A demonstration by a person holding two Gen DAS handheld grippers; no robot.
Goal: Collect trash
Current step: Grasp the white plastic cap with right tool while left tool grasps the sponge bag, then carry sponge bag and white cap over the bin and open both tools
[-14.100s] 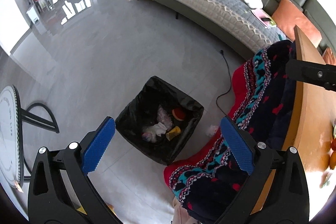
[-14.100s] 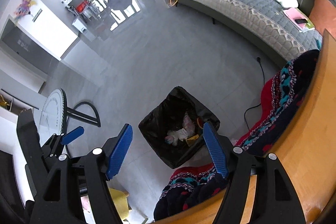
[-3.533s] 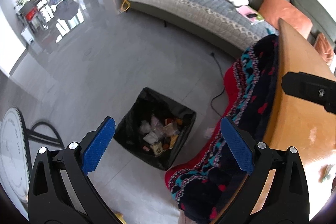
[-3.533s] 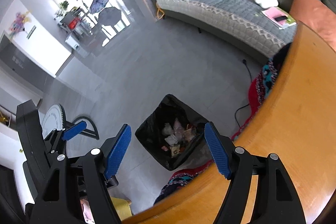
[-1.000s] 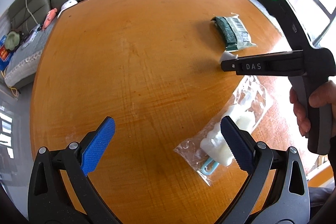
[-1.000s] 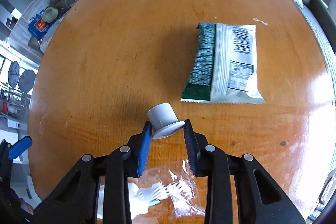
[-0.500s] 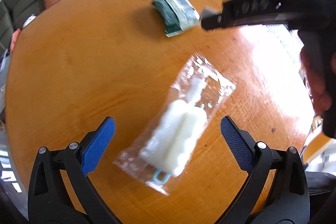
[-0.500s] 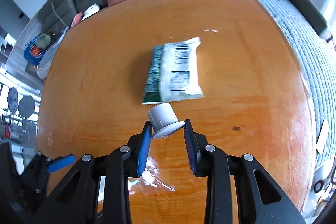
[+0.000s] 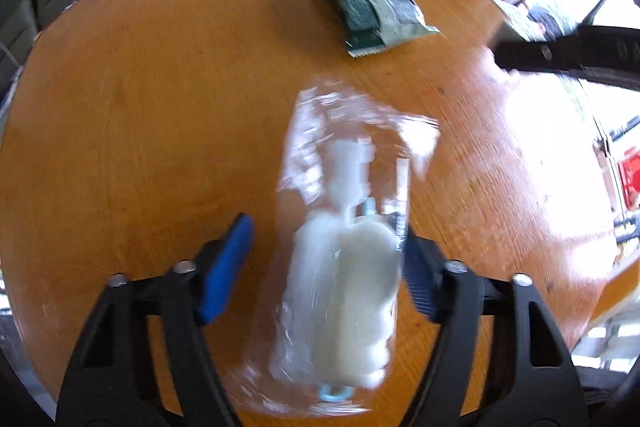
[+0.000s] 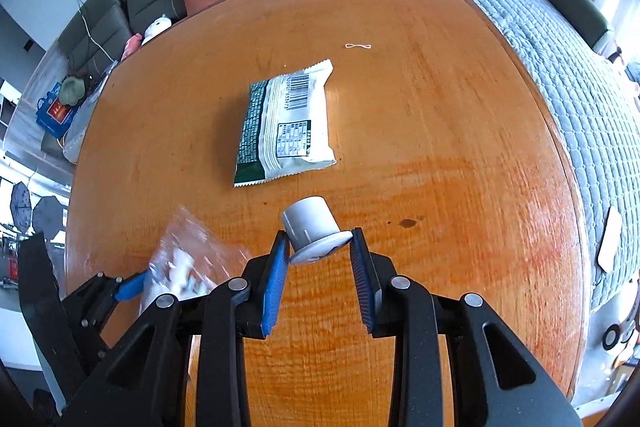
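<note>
Between the closing jaws of the left gripper [image 9: 326, 271]: clear bag [image 9: 344, 239] holding white brushes, flat on wooden table [image 10: 440, 107]; left pad not yet touching. Right gripper [image 10: 320, 267] clamps small grey cap [image 10: 312, 229]. Pickup step. Next: finish squeeze, lift clear. Green snack packet [image 10: 288, 129] lies beyond.

Round wooden table [image 10: 440, 107] bears a snack packet [image 10: 286, 129] and clear bag [image 9: 352, 227].
</note>
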